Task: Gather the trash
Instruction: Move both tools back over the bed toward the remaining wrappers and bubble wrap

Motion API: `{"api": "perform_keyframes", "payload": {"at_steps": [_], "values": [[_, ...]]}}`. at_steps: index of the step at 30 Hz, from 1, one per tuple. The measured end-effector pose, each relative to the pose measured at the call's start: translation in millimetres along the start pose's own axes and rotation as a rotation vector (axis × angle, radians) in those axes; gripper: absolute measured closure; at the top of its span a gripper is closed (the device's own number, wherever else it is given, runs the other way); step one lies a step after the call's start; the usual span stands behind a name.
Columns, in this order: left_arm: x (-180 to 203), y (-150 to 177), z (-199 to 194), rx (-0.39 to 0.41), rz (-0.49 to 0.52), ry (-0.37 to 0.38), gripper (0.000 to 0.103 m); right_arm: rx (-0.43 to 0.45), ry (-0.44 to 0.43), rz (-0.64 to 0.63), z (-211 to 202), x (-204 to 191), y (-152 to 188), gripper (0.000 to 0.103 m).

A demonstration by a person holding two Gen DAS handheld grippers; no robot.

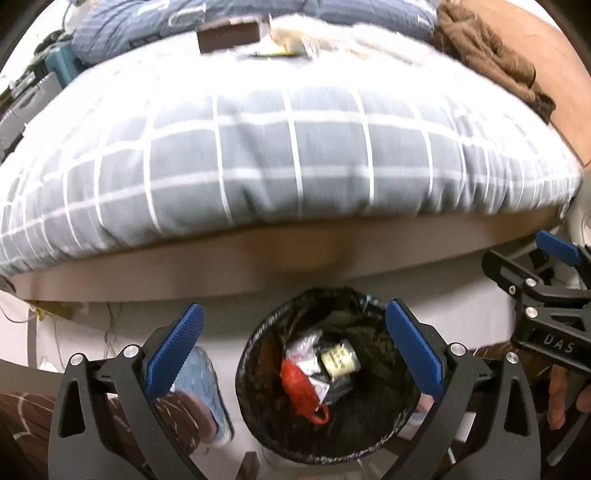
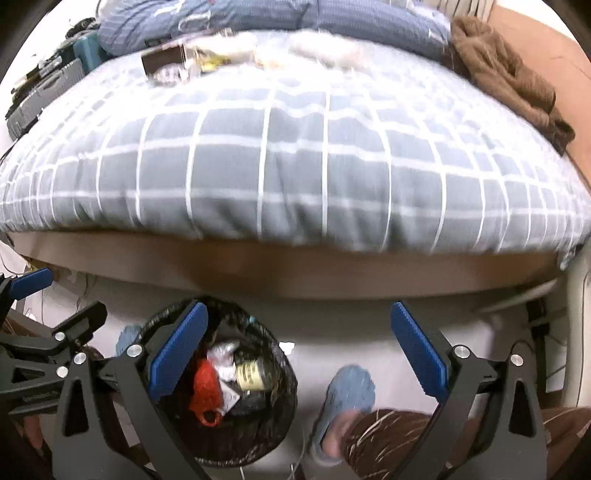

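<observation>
Left wrist view: left gripper (image 1: 293,341) spread wide, blue pads far apart, nothing between them, nothing held. Directly below and framed by the jaws, lower centre of frame: round trash bin (image 1: 328,373) lined with black bag, standing on pale floor. Inside bin: red plastic bag (image 1: 301,387) with knotted loop, crumpled silvery wrapper (image 1: 308,354), small cylindrical container with yellowish label (image 1: 340,360), lying side by side, touching. Lower left: blue slipper (image 1: 201,391) on a foot, brown patterned trouser leg (image 1: 147,413) behind left finger. Right edge: right gripper (image 1: 532,266) seen from the side, one blue pad visible at upper tip; bare fingers (image 1: 559,395) beneath its body.

Right wrist view: right gripper (image 2: 299,347) likewise wide open, empty; pale floor between pads. Bin (image 2: 255,454) in lower left of frame, partly behind left-hand finger; same red bag (image 2: 205,391), wrapper (image 2: 221,356) and labelled container (image 2: 251,374) inside. Second slippered foot (image 2: 345,395) lower centre-right.

Both views, upper half: bed with grey-blue checked duvet (image 1: 295,155), wooden frame edge (image 1: 258,258) below it. On the bed, top of frame: dark brown box (image 1: 227,35), loose clear wrappers (image 1: 291,46) just beside it, brown garment (image 1: 491,59) upper right. Image blurred throughout.
</observation>
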State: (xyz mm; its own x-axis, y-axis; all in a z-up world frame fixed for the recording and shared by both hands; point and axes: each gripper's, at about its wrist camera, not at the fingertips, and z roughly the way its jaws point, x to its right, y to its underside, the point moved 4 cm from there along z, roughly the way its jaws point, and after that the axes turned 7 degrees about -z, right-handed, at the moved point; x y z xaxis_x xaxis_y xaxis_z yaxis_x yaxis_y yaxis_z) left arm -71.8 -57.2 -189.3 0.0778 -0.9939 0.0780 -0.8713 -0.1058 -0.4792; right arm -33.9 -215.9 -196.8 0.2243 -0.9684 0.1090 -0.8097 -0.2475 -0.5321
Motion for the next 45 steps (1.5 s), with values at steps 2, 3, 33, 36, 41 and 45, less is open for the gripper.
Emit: {"api": "perform_keyframes", "payload": {"at_steps": [2,3,33,36,41,45], "values": [[-2,-10,-8,0.028,-0.008,0.003,0.006,0.021,0.003,0.007,-5,4,-8,0.008],[-3,-14,-10,0.037,-0.01,0.002,0.006,0.032,0.004,0.009,-7,5,-12,0.008],[-36,-129,-37,0.222,-0.103,-0.028,0.006,0.244,0.036,-0.008,-37,23,-116,0.008],[-39,-139,-34,0.233,-0.109,-0.04,0.006,0.242,0.041,-0.001,-29,28,-126,0.008],[-46,-157,-27,0.239,-0.113,-0.043,0.006,0.227,0.031,0.009,-13,33,-140,0.008],[-53,-173,-19,0.236,-0.123,-0.039,0.006,0.226,0.035,0.008,-4,34,-152,0.008]]}}
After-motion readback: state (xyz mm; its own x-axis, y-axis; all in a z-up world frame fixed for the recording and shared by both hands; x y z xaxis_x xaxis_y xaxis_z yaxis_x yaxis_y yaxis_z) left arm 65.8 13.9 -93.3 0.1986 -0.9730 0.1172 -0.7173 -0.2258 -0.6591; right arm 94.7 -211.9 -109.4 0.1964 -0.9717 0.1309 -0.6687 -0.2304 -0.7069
